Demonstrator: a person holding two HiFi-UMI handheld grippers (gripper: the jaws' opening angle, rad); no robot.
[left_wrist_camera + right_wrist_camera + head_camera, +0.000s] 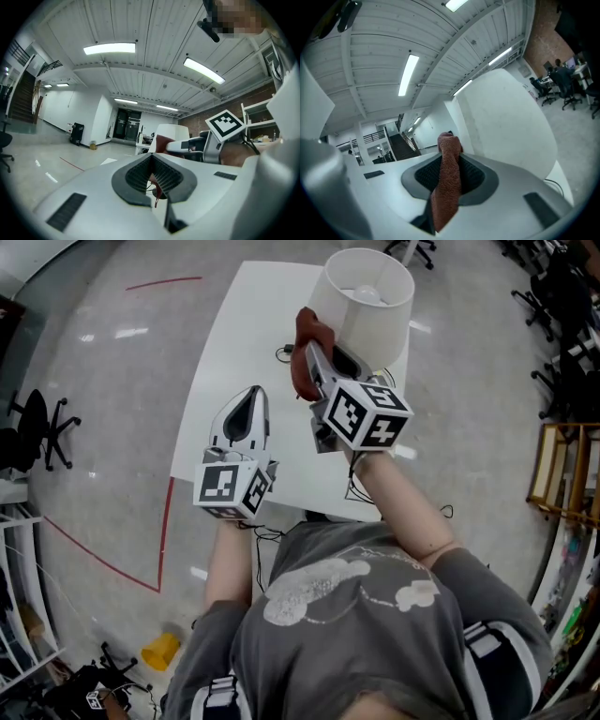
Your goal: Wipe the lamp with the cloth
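Observation:
A lamp with a white drum shade (366, 298) stands on the white table (234, 362) at its far right. My right gripper (314, 351) is shut on a rust-red cloth (305, 338), held up against the shade's left side. In the right gripper view the cloth (449, 180) hangs from between the closed jaws, with the shade (511, 117) close on the right. My left gripper (246, 413) hovers lower over the table's near part, jaws closed on nothing. From the left gripper view, the shade (169, 132) and cloth (161, 143) show ahead.
A thin black cable (284, 352) lies on the table by the lamp's base. Red tape lines (165, 521) mark the shiny floor to the left. Office chairs (42, 427) stand far left and at the top right; a wooden rack (562, 470) is at the right.

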